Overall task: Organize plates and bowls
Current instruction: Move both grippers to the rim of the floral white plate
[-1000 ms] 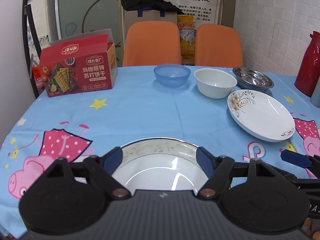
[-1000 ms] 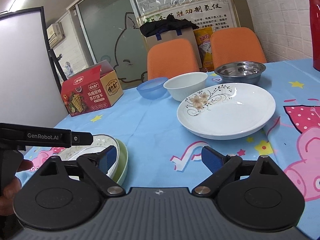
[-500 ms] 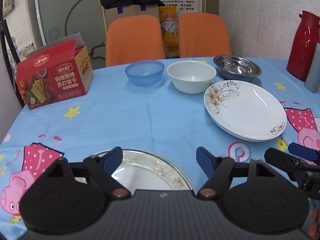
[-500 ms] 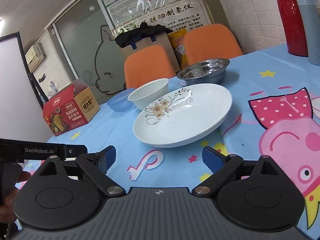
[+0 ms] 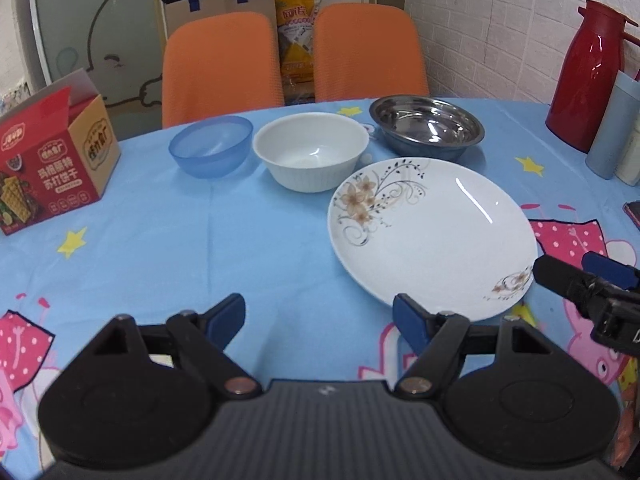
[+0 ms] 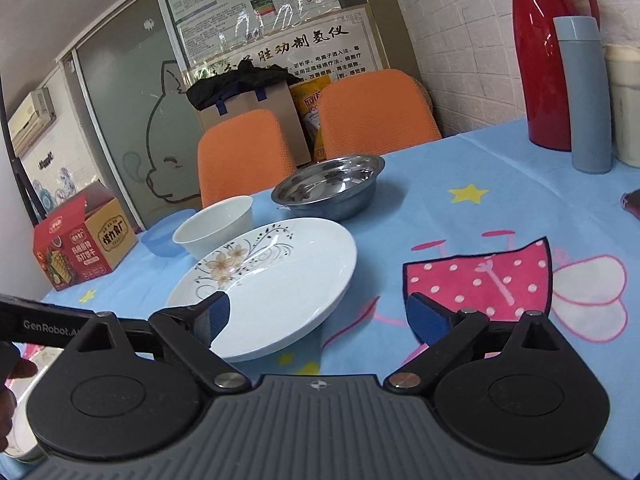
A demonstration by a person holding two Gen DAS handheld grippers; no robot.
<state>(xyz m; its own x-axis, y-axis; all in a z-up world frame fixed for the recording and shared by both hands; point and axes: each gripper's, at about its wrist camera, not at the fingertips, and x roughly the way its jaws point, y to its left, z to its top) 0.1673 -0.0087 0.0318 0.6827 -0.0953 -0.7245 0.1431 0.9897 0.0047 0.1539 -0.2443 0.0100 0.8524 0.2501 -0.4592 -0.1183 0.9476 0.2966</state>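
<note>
- The counter (image 5: 248,232), under a blue cartoon cloth, carries everything. Its near middle is bare cloth, which leaves the widest room for moving dishes; the back edge is closed off by two orange chairs (image 5: 220,64).
- The red cracker box (image 5: 52,160) stands at the far left edge, well apart from the dishes, so it should not hinder a reach.
- The red flask (image 6: 548,52) and the grey-blue bottle (image 6: 586,92) stand upright at the right edge by the brick wall. They look tall and easy to tip, so I judge that side the tightest.
- The floral plate (image 5: 432,240) lies flat, nearest to both tools, its near rim free of neighbours. That free rim looks like the natural place to take hold.
- The steel bowl (image 5: 428,126), the white bowl (image 5: 312,152) and the blue bowl (image 5: 212,144) sit in a row behind the plate. The white bowl is just beside the plate's far rim; whether they touch I cannot tell.
- The left hand-held gripper (image 5: 318,316) stands wide and empty over bare cloth, just left of the plate's near rim.
- The right hand-held gripper (image 6: 316,316) is also wide and empty. The plate's near rim shows between its fingers, one blue pad in front of the rim, but no pad visibly presses on it.
- Both seem set to take the plate from either side.
</note>
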